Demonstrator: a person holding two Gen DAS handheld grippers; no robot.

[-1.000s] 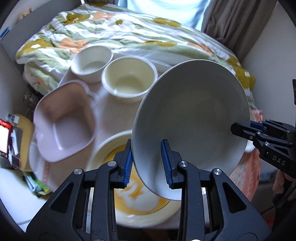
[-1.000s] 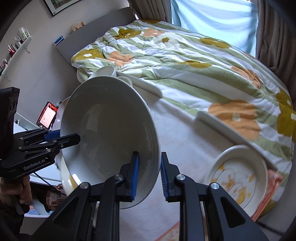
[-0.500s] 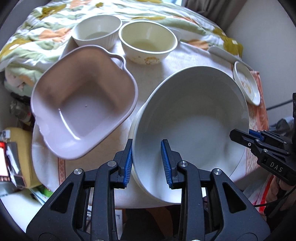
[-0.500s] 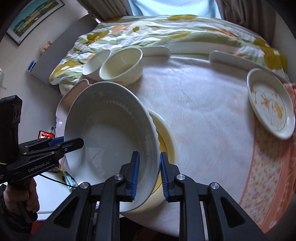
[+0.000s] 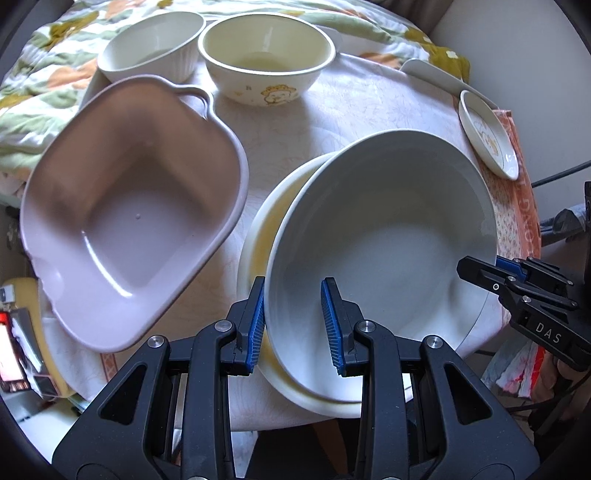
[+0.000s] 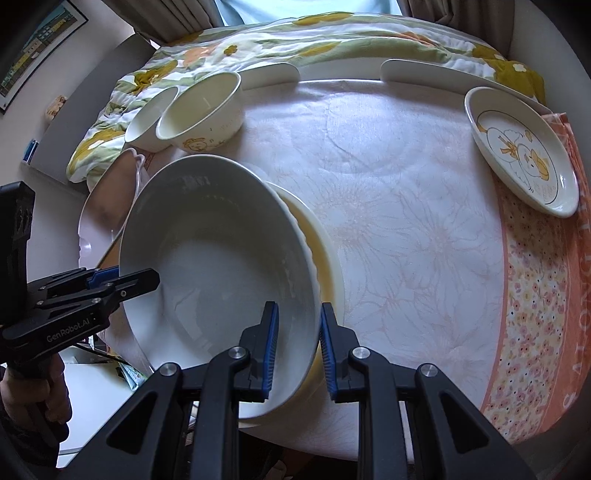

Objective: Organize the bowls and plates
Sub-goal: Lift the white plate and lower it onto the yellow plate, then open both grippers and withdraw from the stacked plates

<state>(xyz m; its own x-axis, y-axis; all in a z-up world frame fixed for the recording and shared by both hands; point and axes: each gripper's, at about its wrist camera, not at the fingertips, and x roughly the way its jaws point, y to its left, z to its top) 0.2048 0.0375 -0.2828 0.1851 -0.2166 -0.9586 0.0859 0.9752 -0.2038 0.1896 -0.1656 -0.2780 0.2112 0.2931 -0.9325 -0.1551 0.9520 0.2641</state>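
Note:
A large white bowl (image 5: 388, 236) rests inside a yellow-rimmed plate (image 5: 258, 236) at the table's near edge. My left gripper (image 5: 295, 321) straddles the bowl's near-left rim with its jaws a little apart, the inner pad off the wall. My right gripper (image 6: 295, 339) straddles the opposite rim of the same bowl (image 6: 221, 266), its pads also slightly apart. Each gripper shows in the other's view, the right one (image 5: 480, 269) and the left one (image 6: 122, 280). A pink square dish (image 5: 129, 214) lies to the left.
A white ribbed bowl (image 5: 151, 44) and a cream cartoon bowl (image 5: 266, 62) stand at the back. A small duck-print plate (image 6: 524, 151) lies at the right on an orange floral cloth (image 6: 535, 295). A flowered quilt (image 6: 332, 33) lies behind the table.
Both grippers have lowered the tilted white bowl down into the yellow-rimmed plate. Their jaws have eased apart on its rim.

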